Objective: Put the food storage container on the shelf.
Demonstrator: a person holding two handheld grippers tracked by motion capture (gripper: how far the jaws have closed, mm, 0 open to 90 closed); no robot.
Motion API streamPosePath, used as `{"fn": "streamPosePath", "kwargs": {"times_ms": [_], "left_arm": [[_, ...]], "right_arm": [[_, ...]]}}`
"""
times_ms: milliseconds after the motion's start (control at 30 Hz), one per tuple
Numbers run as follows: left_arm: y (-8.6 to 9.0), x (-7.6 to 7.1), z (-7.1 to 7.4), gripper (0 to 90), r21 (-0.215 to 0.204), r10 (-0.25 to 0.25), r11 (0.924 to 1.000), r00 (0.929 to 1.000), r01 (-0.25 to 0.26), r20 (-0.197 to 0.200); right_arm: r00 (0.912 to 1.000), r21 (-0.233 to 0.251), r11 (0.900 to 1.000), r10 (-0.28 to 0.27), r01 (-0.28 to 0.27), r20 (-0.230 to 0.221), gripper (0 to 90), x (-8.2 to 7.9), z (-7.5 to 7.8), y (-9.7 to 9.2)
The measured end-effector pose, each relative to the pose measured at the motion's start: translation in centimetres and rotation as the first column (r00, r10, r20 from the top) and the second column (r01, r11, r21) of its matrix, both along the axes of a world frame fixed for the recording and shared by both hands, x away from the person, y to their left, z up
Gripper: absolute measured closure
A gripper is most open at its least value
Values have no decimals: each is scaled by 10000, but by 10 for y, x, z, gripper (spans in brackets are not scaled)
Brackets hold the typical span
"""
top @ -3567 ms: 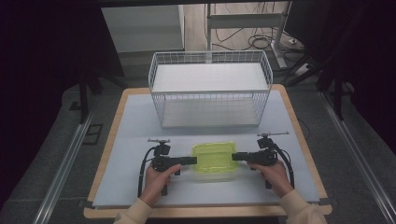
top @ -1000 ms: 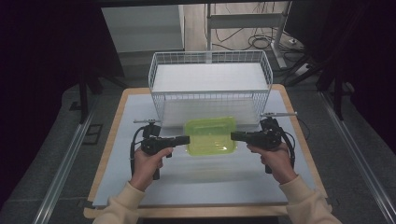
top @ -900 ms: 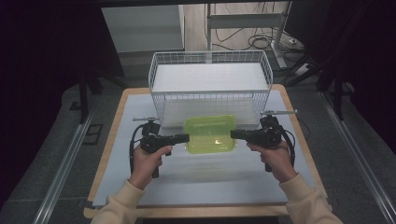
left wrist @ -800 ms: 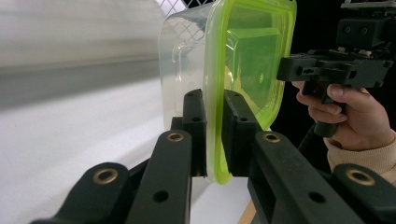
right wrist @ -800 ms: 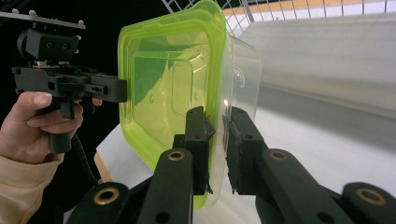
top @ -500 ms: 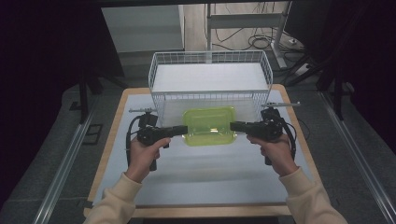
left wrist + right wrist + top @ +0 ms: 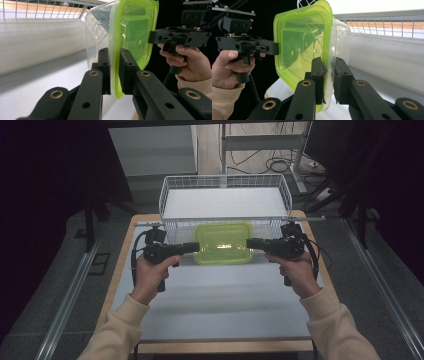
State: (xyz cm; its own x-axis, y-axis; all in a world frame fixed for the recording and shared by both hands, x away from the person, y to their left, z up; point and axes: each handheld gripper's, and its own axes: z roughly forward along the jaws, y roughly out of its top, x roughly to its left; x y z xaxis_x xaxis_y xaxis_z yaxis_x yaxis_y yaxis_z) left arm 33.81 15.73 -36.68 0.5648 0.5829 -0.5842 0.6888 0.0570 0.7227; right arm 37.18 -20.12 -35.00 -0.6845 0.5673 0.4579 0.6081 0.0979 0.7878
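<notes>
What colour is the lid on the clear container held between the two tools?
Bright yellow-green, translucent lid; it shows best in the right gripper view.

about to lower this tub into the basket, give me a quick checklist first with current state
1. Left gripper fingers clamped on the lidded container rim: ok.
2. Right gripper fingers clamped on the opposite rim: ok.
3. Green lid seated all round: cannot tell, far edges hidden.
4. Container held level: ok in the high view.
5. Wire basket free inside: ok.
6. Container past the basket's near rim: not ok, it sits at the front wall.
</notes>
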Motion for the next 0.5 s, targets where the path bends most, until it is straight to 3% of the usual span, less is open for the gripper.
{"fn": "streamPosePath", "kwargs": {"times_ms": [500], "left_arm": [[5, 11, 21, 816, -70, 83, 9999, 9997, -81, 246]], "right_arm": [[9996, -78, 10000, -39, 41, 266, 799, 10, 23, 6]]}}
